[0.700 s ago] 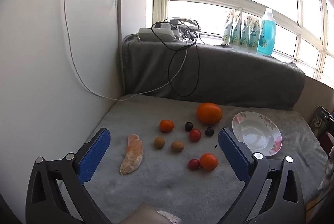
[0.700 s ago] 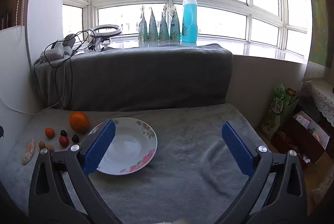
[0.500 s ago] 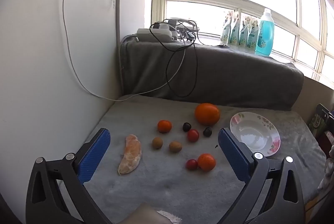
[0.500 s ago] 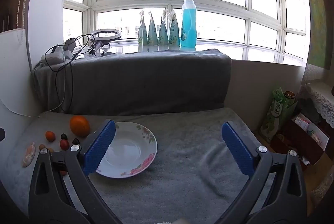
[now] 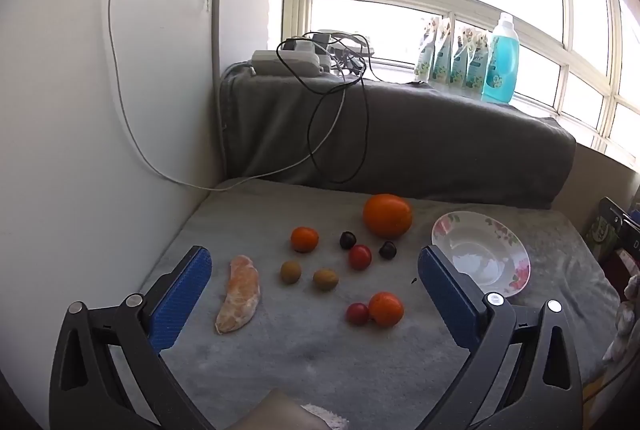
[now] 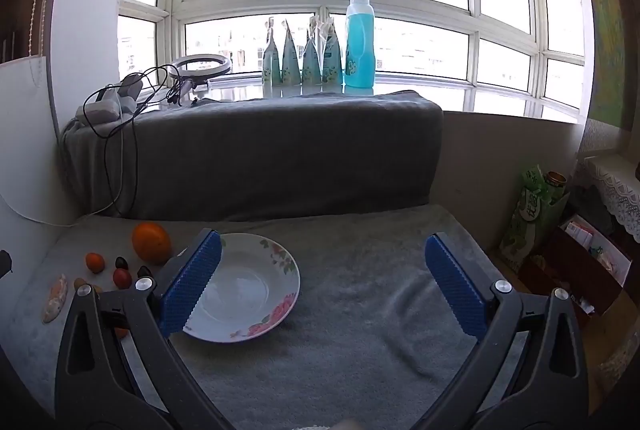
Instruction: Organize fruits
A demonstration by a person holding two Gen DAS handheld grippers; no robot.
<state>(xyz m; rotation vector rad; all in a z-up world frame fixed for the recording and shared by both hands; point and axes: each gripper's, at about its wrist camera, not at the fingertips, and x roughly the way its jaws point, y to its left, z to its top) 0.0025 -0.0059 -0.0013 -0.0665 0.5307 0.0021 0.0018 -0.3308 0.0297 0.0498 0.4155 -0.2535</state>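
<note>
Several fruits lie on a grey cloth: a big orange (image 5: 387, 215), a small orange (image 5: 304, 239), another small orange (image 5: 385, 308) touching a red cherry tomato (image 5: 357, 313), a peeled citrus segment (image 5: 238, 294), dark and brownish small fruits. An empty floral plate (image 5: 482, 252) sits to their right, also in the right wrist view (image 6: 244, 286). My left gripper (image 5: 314, 294) is open and empty above the fruits. My right gripper (image 6: 322, 282) is open and empty, its left finger over the plate's left rim.
A white panel (image 5: 80, 133) walls the left side. A grey-draped ledge (image 6: 256, 157) with cables (image 5: 336, 101) stands behind. Bottles (image 6: 359, 37) line the windowsill. A green carton (image 6: 528, 222) and boxes stand at the right edge.
Both views have drifted slightly; the fruits and plate sit a little lower and nearer in frame. Both grippers stay open. No fruit has moved.
</note>
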